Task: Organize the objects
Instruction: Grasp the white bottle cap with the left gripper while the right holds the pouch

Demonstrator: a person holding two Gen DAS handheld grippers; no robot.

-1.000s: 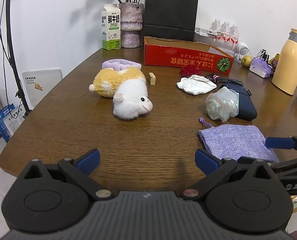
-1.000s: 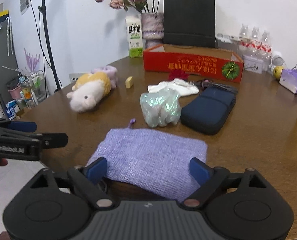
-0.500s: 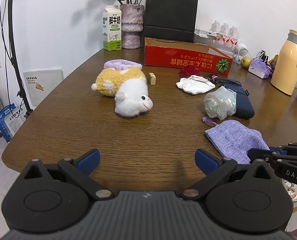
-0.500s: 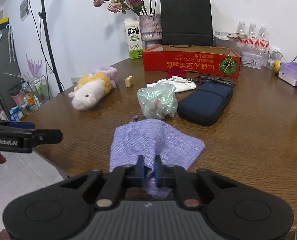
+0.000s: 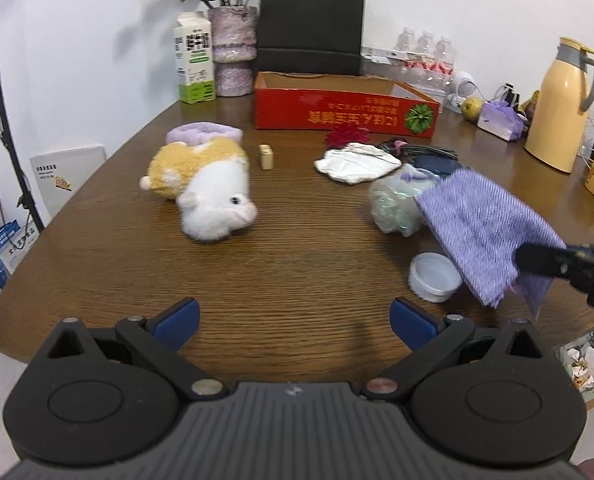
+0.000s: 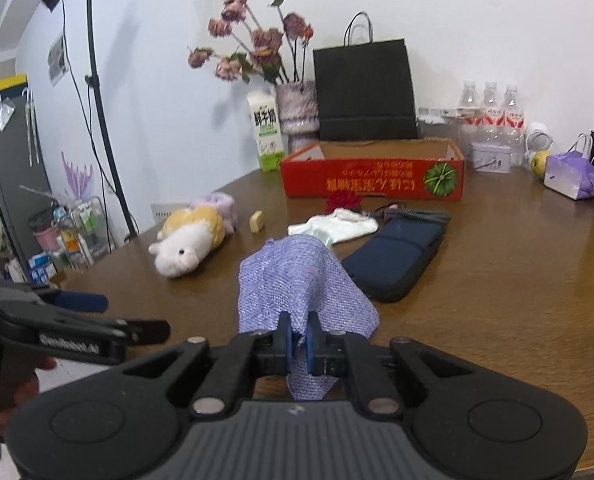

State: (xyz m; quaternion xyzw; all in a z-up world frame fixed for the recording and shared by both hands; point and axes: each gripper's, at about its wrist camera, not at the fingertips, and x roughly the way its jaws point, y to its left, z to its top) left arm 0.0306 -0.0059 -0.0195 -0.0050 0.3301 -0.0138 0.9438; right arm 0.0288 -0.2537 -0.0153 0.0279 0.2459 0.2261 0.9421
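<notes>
My right gripper [image 6: 299, 344] is shut on the near edge of a purple knitted pouch [image 6: 297, 280], which hangs lifted off the wooden table [image 6: 517, 300]. The left wrist view has the pouch [image 5: 481, 224] at the right with the right gripper [image 5: 557, 264] pinching it. A white round container [image 5: 435, 282] sits on the table under it. My left gripper [image 5: 293, 320] is open and holds nothing, low over the table's near edge. It also shows at the left of the right wrist view as the left gripper [image 6: 125, 316]. A yellow-and-white plush [image 5: 209, 192] lies left of centre. A red cardboard box [image 5: 345, 108] stands open at the back.
An iridescent bag [image 5: 395, 206], white cloth [image 5: 357, 164], navy case [image 6: 397, 252], small wooden block [image 5: 265, 156] and purple headband [image 5: 203, 134] lie on the table. Milk carton [image 5: 193, 64], vase, black paper bag [image 5: 311, 28], bottles and a yellow thermos [image 5: 557, 108] line the back.
My right gripper closed on the pouch's near edge and raised it off the table, uncovering the white round container. The left gripper stayed open and shifted slightly.
</notes>
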